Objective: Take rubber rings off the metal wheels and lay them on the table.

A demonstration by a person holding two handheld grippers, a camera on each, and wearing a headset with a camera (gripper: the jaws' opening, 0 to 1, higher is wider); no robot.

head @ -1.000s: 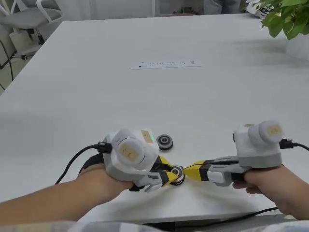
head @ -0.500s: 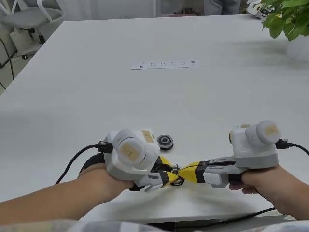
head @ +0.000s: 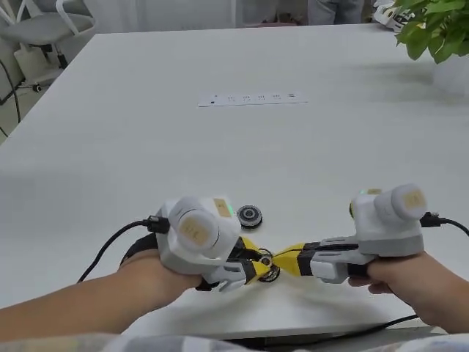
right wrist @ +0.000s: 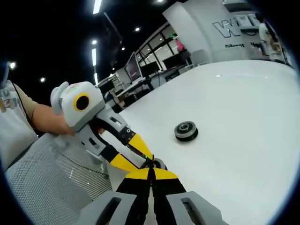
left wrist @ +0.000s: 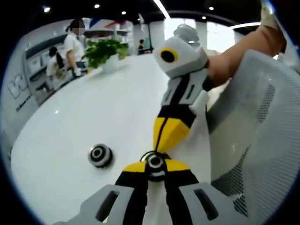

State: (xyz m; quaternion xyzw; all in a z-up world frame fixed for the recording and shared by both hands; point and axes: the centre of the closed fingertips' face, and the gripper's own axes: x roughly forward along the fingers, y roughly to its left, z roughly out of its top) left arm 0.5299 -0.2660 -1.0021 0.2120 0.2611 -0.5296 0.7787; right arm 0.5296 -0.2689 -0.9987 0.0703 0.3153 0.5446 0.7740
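1. White table [head: 308, 154]: big, spans most of the head view. All the work is at its near edge.
2. Green plant [head: 432, 29] at the far R corner. Grey chair [head: 44, 26] stands off the far L corner.
3. Left gripper [head: 258, 264], held in the person's L hand [head: 157, 275], is by the front edge and points R. Its jaws are narrow and clamped on a metal wheel [head: 266, 265]. In the left gripper view the yellow tips sit either side of that wheel, hub toward the cam.
4. Right gripper [head: 278, 261], held in the R hand [head: 410, 282], points L and meets the left one tip-to-tip. Its jaws are pressed together to a point, w/ the tips touching the held wheel's rim. Too small to tell whether they pinch anything there.
5. Power strip [head: 251, 98]: white, flat, mid-table on the far side, well apart from the grippers.
6. Second wheel [head: 249, 215] lies flat on the table just beyond the left gripper, touched by neither gripper. It has a pale hub.
7. Rubber ring [right wrist: 186, 137]: dark band round the second wheel's rim, on the wheel. Can't make out a ring on the held wheel clearly.
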